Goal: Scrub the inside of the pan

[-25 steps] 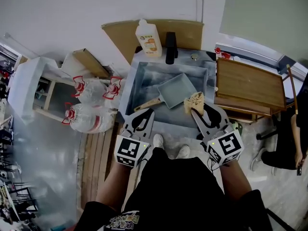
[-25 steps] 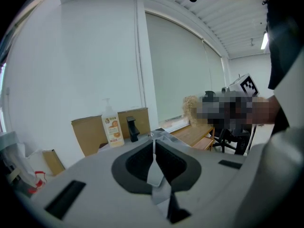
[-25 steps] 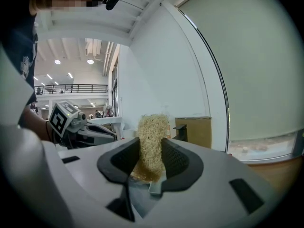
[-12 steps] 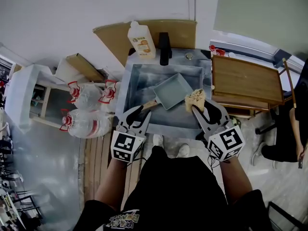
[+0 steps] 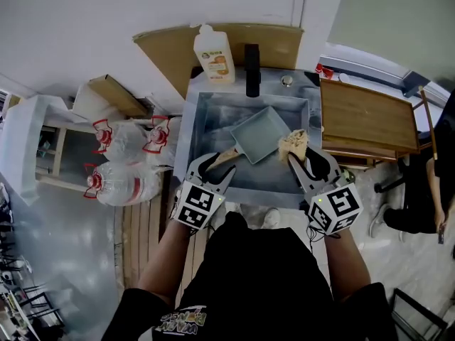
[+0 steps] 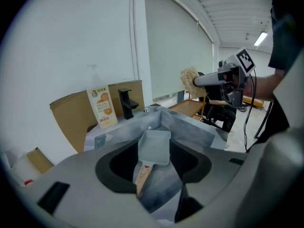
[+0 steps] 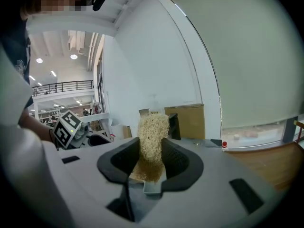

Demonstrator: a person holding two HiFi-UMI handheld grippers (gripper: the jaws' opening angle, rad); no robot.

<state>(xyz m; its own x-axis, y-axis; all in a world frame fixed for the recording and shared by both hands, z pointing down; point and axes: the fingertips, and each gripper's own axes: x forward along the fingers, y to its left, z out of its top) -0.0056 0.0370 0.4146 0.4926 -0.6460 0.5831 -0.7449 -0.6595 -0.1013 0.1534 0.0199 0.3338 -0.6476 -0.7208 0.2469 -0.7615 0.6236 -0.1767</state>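
Observation:
A grey-blue rectangular pan (image 5: 260, 133) with a wooden handle (image 5: 223, 158) lies in the grey sink (image 5: 207, 116). My left gripper (image 5: 215, 164) is at the handle's near end and its jaws are opening. In the left gripper view the handle (image 6: 141, 177) lies between the jaws of the left gripper (image 6: 154, 163), and the pads stand clear of it. My right gripper (image 5: 302, 155) is shut on a tan fibrous scrubber (image 5: 293, 145), held above the pan's right edge. In the right gripper view the scrubber (image 7: 152, 137) stands up between the jaws of the right gripper (image 7: 151, 161).
A soap bottle (image 5: 215, 55) and a black faucet (image 5: 252, 69) stand behind the sink. A wooden table (image 5: 368, 123) adjoins the sink on the right. Large water bottles (image 5: 124, 169) lie on the floor at the left. A seated person (image 5: 426, 190) is at the far right.
The left gripper's jaws have spread apart around the pan handle. The right gripper still holds the scrubber in about the same place.

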